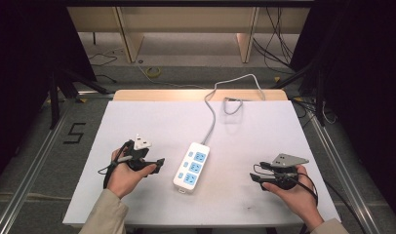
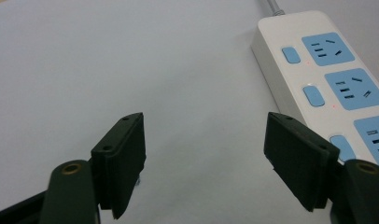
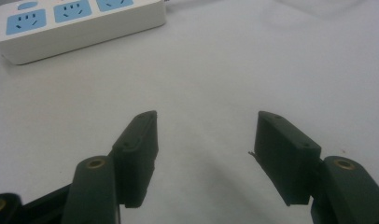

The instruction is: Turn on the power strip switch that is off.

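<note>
Now: power strip centred, both grippers empty

Power strip [image 1: 191,167] lies flat just below centre of the high view on the white table [image 1: 137,122], blue sockets up, cord [image 1: 211,119] running to the upper edge. Left gripper [image 1: 157,165] sits just left of it, near but not touching; jaws spread wide, nothing between. In the left gripper view the strip is at right. Right gripper [image 1: 257,178] is at lower right, well apart from the strip, jaws open, empty.

A black number 5 [image 1: 74,132] is marked on the floor [image 1: 40,146].
</note>
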`<move>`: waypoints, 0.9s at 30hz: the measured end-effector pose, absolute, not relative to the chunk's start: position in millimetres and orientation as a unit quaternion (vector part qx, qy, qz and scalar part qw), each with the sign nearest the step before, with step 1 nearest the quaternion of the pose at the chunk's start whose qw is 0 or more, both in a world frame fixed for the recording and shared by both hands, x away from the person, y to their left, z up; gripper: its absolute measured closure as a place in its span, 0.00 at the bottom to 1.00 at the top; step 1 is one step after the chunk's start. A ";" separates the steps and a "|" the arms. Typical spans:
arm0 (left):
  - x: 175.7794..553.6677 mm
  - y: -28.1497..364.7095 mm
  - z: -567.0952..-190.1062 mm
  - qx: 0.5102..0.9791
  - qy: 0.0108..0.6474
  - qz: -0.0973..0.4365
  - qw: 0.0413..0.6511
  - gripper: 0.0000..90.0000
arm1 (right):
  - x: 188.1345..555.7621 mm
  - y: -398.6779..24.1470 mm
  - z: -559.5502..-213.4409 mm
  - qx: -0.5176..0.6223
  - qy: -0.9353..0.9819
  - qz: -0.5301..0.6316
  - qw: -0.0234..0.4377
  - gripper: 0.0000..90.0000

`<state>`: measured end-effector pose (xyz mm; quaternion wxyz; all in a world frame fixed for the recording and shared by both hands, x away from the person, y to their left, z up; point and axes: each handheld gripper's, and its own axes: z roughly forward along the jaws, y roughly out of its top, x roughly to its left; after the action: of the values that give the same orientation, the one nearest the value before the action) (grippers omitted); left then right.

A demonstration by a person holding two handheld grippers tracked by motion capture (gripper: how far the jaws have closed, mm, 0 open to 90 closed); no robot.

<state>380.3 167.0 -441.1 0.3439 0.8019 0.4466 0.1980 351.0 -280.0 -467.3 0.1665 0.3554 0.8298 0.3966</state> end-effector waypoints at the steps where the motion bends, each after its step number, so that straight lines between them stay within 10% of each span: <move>1: 379.7 168.4 -441.4 0.801 0.446 0.199 0.346 0.31 | 350.9 -280.1 -467.3 0.356 0.829 0.397 0.167 0.45; 27: 365.2 203.2 -462.6 0.790 0.439 0.224 0.364 0.20 | 350.3 -286.4 -469.4 0.362 0.826 0.399 0.164 0.42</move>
<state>365.2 203.2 -462.6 0.3642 0.7901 0.4392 0.2240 350.3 -286.4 -469.4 0.1639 0.3620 0.8263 0.3991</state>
